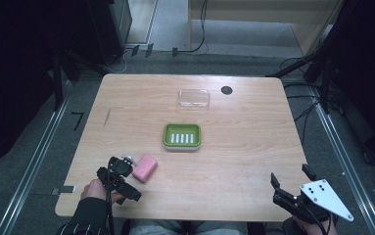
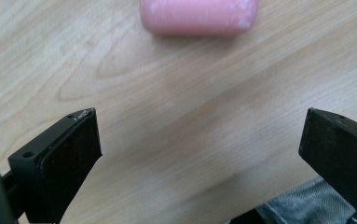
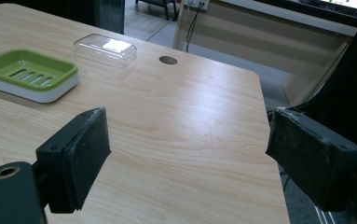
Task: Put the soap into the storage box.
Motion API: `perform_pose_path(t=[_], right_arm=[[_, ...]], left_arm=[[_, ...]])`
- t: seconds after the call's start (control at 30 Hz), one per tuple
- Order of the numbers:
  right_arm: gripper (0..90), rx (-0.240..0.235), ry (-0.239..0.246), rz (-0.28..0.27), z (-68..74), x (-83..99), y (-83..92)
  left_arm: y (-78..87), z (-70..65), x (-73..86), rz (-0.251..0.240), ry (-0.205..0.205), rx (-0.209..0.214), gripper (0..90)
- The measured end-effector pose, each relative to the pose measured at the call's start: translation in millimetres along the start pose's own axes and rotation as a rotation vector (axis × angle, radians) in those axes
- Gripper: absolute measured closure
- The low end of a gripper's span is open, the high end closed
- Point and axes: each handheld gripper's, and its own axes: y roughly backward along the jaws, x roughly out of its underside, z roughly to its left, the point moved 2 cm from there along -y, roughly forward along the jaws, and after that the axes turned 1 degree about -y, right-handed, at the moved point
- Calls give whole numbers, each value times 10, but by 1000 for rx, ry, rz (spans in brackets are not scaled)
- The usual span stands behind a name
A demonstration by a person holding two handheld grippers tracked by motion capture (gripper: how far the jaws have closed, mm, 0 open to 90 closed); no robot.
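- Wood-grain surface (image 1: 244,147) carries everything in the high view, with a small dark round hole (image 1: 226,90) near its far edge.
- Left hand-held gripper (image 1: 126,169) sits at the near left part of the surface, held in a hand with a dark striped sleeve; its jaws stand wide apart and hold nothing. In the left gripper view (image 2: 199,140) bare wood lies between the two black jaws, and a bit of blue denim shows at the bottom edge.
- Right hand-held gripper (image 1: 290,183) hovers at the near right corner of the surface, a grey three-cornered plate on top of it. Its jaws are also spread wide and empty, as the right gripper view (image 3: 188,144) shows.
- Green soap dish (image 1: 182,136) rests near the middle of the surface on a white base, with pale slots in its floor; nothing lies in it.
- Clear plastic lid (image 1: 194,98) lies beyond the dish, toward the far edge, apart from it.
- Pink soap bar (image 1: 144,168) lies flat on the surface just beside the left hand-held gripper, ahead of its open jaws and not between them; it is well apart from the dish.
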Motion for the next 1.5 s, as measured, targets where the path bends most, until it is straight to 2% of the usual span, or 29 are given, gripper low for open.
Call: perform_pose_path(t=[0.5,0.67,1.1,1.2,1.5], right_arm=[[135,-1,1,0,1,-1,-5],[135,-2,4,1,2,-2,-6],[135,-3,4,1,1,-1,-6],[135,-3,2,1,1,-1,-6],[135,-5,3,2,3,-1,-5]], left_arm=[[-45,4,-260,-9,-35,13,0],[-75,24,-319,-9,-31,26,0],[-122,51,-509,-15,-40,22,0],[-133,56,-545,-11,-52,12,0],[-160,57,-645,6,-48,11,0]])
